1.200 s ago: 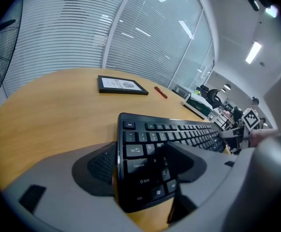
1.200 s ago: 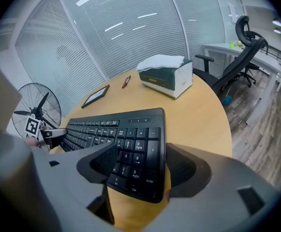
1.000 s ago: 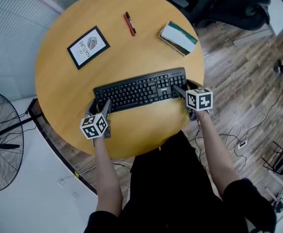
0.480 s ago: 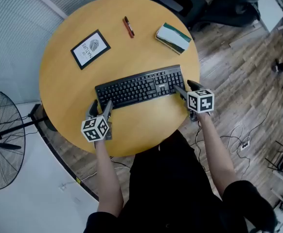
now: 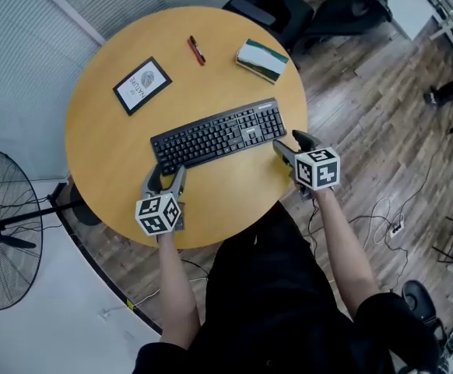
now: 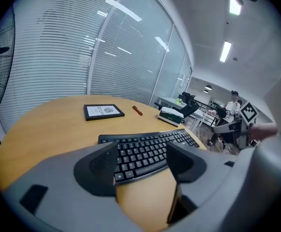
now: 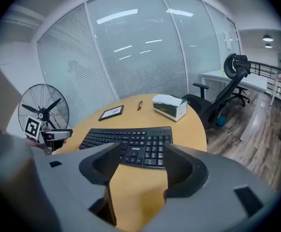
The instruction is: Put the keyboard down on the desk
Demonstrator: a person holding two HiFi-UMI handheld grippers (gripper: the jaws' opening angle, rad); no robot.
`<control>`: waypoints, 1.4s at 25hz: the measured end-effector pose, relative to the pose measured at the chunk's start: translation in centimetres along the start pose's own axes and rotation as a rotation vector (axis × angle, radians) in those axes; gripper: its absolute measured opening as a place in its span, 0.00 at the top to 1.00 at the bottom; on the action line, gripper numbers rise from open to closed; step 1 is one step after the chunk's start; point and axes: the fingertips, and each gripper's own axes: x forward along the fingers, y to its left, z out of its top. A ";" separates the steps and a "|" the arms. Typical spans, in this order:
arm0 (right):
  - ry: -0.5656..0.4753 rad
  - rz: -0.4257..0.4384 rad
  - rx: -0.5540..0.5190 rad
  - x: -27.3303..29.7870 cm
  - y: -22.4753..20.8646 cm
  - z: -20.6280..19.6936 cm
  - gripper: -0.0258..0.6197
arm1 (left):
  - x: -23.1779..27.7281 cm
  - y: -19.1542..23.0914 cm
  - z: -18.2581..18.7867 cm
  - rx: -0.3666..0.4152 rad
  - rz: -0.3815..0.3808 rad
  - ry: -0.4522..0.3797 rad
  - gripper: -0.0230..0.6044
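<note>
The black keyboard [image 5: 217,135] lies flat on the round wooden desk [image 5: 125,154], free of both grippers. In the head view my left gripper [image 5: 164,180] sits just in front of the keyboard's left end, jaws apart and empty. Off the keyboard's right end, at the desk edge, my right gripper [image 5: 287,145] is open as well. The keyboard [image 6: 145,151] shows beyond the open jaws in the left gripper view, and the keyboard [image 7: 131,144] lies ahead of the spread jaws in the right gripper view.
A framed picture [image 5: 142,85], a red pen [image 5: 196,50] and a green-and-white box [image 5: 261,60] lie on the far half of the desk. A standing fan [image 5: 1,232] is at the left. Office chairs [image 5: 273,6] stand behind the desk.
Both grippers were shut on the keyboard's ends. They have let go and drawn back toward me; the keyboard now rests on the desk.
</note>
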 end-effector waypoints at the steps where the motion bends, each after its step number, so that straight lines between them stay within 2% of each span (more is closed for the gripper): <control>1: -0.010 0.005 -0.006 -0.4 0.4 0.1 0.52 | -0.3 -0.5 0.2 0.007 -0.007 -0.006 0.47; 8: -0.086 0.041 -0.047 -3.0 3.2 1.5 0.56 | -2.9 -4.4 2.4 0.053 -0.048 -0.079 0.47; 13: -0.152 0.098 -0.123 -5.3 5.6 3.5 0.58 | -5.3 -7.5 4.6 0.069 -0.068 -0.137 0.49; 18: -0.220 0.175 -0.177 -9.1 7.4 5.1 0.59 | -8.3 -10.9 6.1 0.075 -0.043 -0.200 0.51; 25: -0.302 0.299 -0.244 -15.5 9.7 5.6 0.61 | -13.0 -16.7 6.2 0.073 0.006 -0.283 0.54; 35: -0.369 0.393 -0.294 -23.6 10.3 3.3 0.69 | -18.8 -26.0 5.1 0.092 0.023 -0.380 0.61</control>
